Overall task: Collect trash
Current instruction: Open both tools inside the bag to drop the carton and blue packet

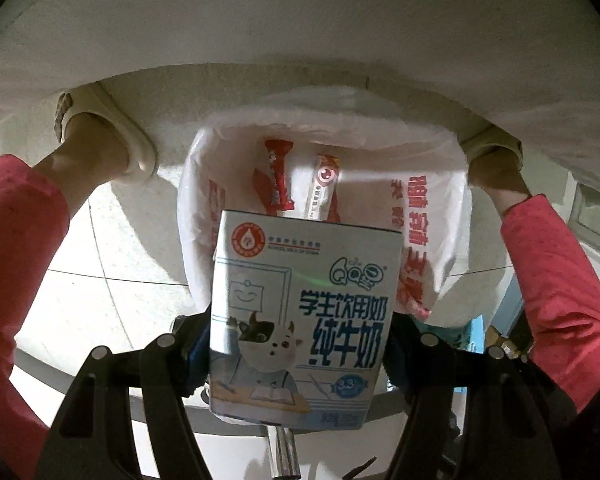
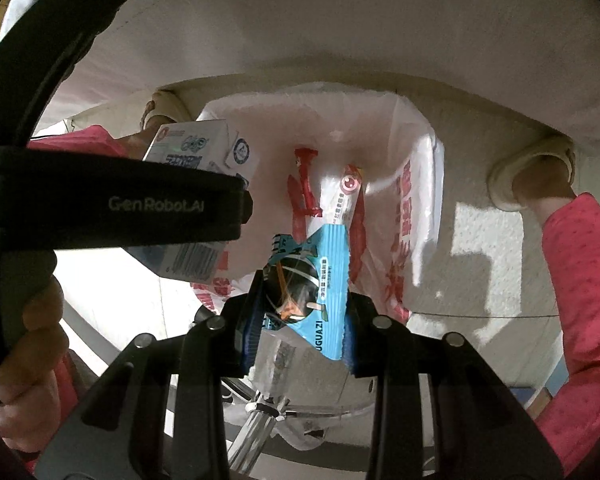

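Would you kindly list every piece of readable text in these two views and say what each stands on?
"学生饮用奶", "纯牛奶", "3.3": milk carton, in the left gripper.
"GenRobot.AI": left gripper's body, right wrist view.
"UGUAZI": blue snack wrapper, in the right gripper.
Red print on plastic bag: upside down, unreadable.
Carton's small print, bagged wrappers: too small.

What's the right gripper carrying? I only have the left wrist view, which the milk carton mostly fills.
Observer: The right gripper is shut on a blue snack wrapper, pinched between its pads.
Operator: Is it over the bag too?
Observer: Yes. In the right wrist view the wrapper hangs above the mouth of the white plastic bag.
Operator: Anything my carton hides?
Observer: The milk carton has a barcode panel on its side, seen only from the right. The left gripper is shut on it.
Operator: Who's holding that gripper?
Observer: A hand on its handle, at the right view's lower left.
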